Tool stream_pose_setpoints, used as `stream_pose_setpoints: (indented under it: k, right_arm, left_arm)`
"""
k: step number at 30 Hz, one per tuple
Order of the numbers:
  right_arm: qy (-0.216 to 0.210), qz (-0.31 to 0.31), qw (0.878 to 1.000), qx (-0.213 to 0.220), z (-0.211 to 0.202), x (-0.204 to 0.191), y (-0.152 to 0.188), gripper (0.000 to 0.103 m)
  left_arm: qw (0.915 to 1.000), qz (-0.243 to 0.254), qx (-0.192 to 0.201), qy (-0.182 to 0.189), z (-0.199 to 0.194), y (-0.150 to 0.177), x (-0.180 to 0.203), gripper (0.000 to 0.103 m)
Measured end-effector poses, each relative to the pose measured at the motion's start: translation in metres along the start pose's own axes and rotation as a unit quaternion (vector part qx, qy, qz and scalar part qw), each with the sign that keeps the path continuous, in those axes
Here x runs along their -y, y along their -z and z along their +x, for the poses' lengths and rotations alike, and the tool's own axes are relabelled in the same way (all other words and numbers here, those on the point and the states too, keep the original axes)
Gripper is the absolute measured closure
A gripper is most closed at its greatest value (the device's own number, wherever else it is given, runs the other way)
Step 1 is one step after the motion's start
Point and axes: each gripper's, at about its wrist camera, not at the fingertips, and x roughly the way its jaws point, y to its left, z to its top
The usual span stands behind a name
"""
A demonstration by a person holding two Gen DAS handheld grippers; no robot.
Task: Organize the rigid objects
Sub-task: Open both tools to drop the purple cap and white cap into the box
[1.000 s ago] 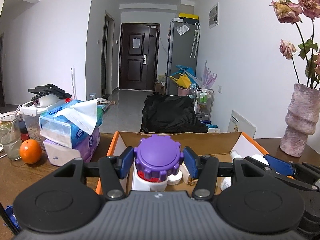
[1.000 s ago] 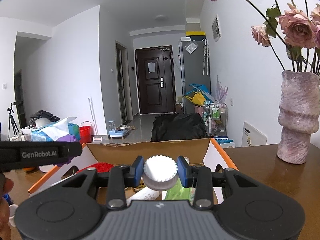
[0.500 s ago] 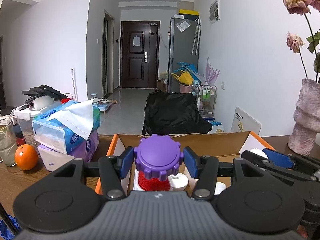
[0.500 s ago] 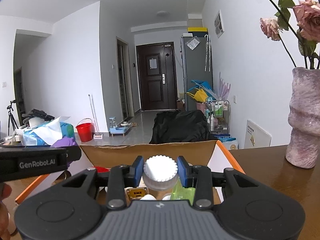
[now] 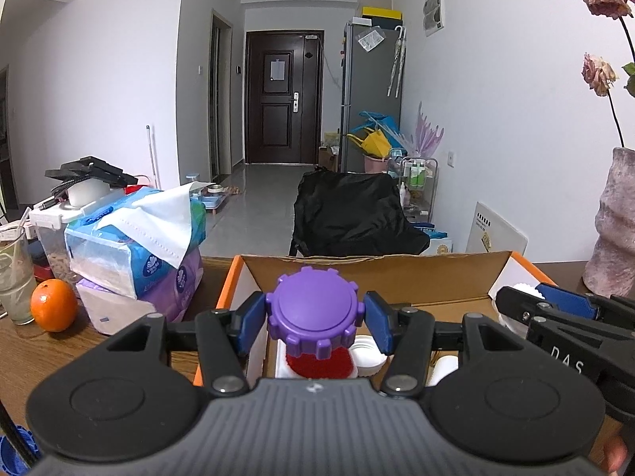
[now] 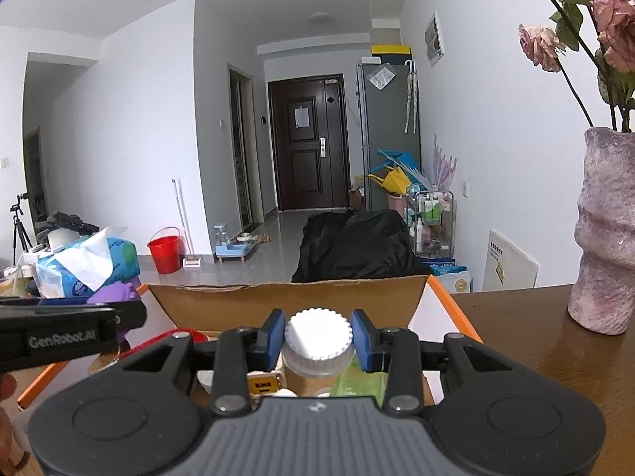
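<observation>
My left gripper [image 5: 314,319] hangs over the left part of an orange-edged cardboard box [image 5: 377,277]. A purple knobbed cap [image 5: 314,313] sits between its blue pads; the jaws are opening, and the pads still touch the cap's sides. What lies under the cap is mostly hidden. My right gripper [image 6: 318,337] is shut on a white ribbed cap [image 6: 320,335] of a clear jar, above the box [image 6: 278,301]. The right gripper [image 5: 555,309] also shows at the right edge of the left wrist view, and the left gripper [image 6: 59,333] at the left edge of the right wrist view.
Several small items lie in the box: a red lid [image 5: 319,363], white caps [image 5: 367,357], a green packet [image 6: 357,380]. Tissue packs [image 5: 135,246], an orange [image 5: 53,305] and a glass [image 5: 14,277] stand left of it. A pink vase [image 6: 603,238] with roses stands to its right.
Both grippers have shifted slightly leftward over the box, so the vase has slid toward the right edge of each view. Each still carries its capped item.
</observation>
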Motion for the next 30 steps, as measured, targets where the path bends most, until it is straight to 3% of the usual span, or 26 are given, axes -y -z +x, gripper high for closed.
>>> stream_pose_setpoints:
  k: [2,4,5,6,7,19,30]
  right_arm:
    - [0.004,-0.002,1.000,-0.008,0.000,0.002,-0.001,0.062]
    - [0.015,-0.002,1.000,-0.013,0.001,0.003,-0.001,0.035]
    - [0.020,0.000,1.000,-0.009,0.000,0.004,-0.001,0.015]
    - [0.025,0.005,1.000,-0.002,-0.001,0.006,-0.001,0.004]
    - [0.027,0.009,1.000,0.004,-0.003,0.007,-0.001,0.001]
    - [0.026,0.017,0.999,0.015,-0.011,0.008,0.001,0.000]
    - [0.033,0.002,0.999,0.042,-0.044,0.000,0.010,0.000]
  left_arm:
    - [1.0000,-0.003,0.002,0.000,-0.002,0.000,-0.002,0.028]
    - [0.9999,-0.006,0.011,-0.007,-0.005,-0.001,-0.005,0.006]
    - [0.9998,-0.008,0.018,-0.010,-0.008,-0.001,-0.006,0.003]
    - [0.9996,-0.007,0.022,-0.013,-0.010,-0.001,-0.007,0.000]
    - [0.9995,-0.007,0.024,-0.017,-0.012,-0.002,-0.008,0.000]
    - [0.9990,-0.008,0.030,-0.031,-0.023,-0.004,-0.022,0.000]
    - [0.9984,-0.012,0.038,-0.039,-0.054,0.007,-0.036,0.000]
